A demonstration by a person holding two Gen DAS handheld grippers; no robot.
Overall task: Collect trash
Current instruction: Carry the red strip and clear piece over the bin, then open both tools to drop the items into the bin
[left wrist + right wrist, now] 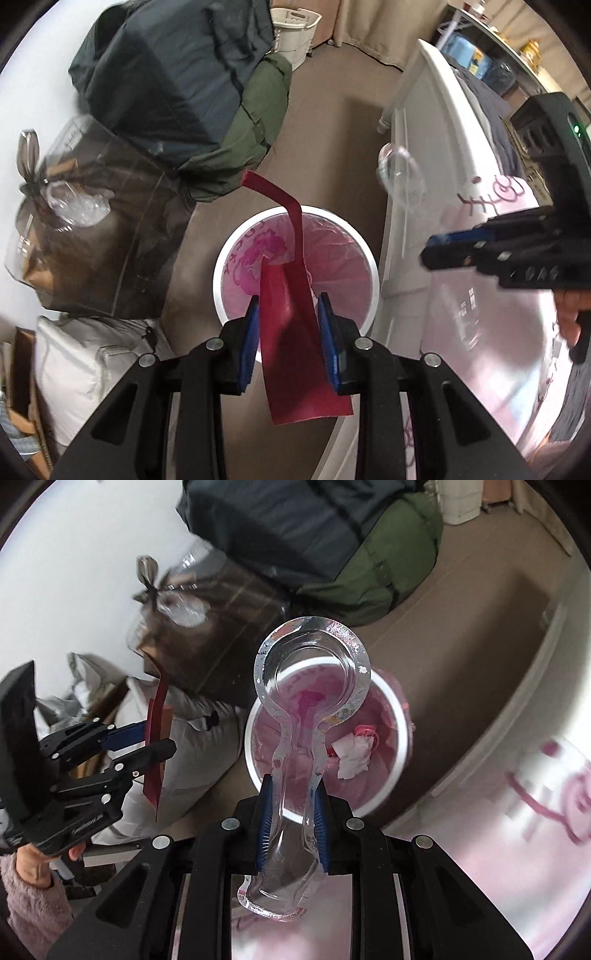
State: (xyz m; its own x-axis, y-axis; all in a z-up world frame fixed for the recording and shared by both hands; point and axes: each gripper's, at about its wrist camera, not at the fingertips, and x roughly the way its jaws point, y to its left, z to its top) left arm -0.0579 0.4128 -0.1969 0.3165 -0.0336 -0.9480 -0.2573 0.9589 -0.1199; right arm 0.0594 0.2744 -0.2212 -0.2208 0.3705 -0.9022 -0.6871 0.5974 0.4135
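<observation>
Red paper first: from the left wrist, a long strip of it [295, 325] sits pinched between the blue pads of the left gripper [291, 339], whose fingers are drawn in narrow on the strip. Its free end curls up and away over the white bin [373, 273], which stands directly below with a pink printed liner. Holding the strip above the bin's mouth looks like the set-up for dropping it in. Off to the right, the right gripper [439, 251] hangs over a white bed frame and pink bedding [491, 295], carrying a clear plastic shell [402, 177] that is hard to read here. Brown floor [332, 122] runs between the bed and a heap of dark blue and green bags [192, 85]; a tied, smoky see-through trash bag [92, 229] leans by the wall.

From the right wrist, the right gripper [293, 819] has its fingers closed tight on the narrow neck of that clear shell [314, 686], a spoon-shaped blister pack, its round end poised over the same bin [400, 738]. Crumpled white paper [352, 757] already lies inside on the liner. The left gripper [147, 744] shows at the left edge with the red strip [157, 738], held by a hand [40, 856] in a fuzzy pink sleeve. Both pieces seem ready for release.
</observation>
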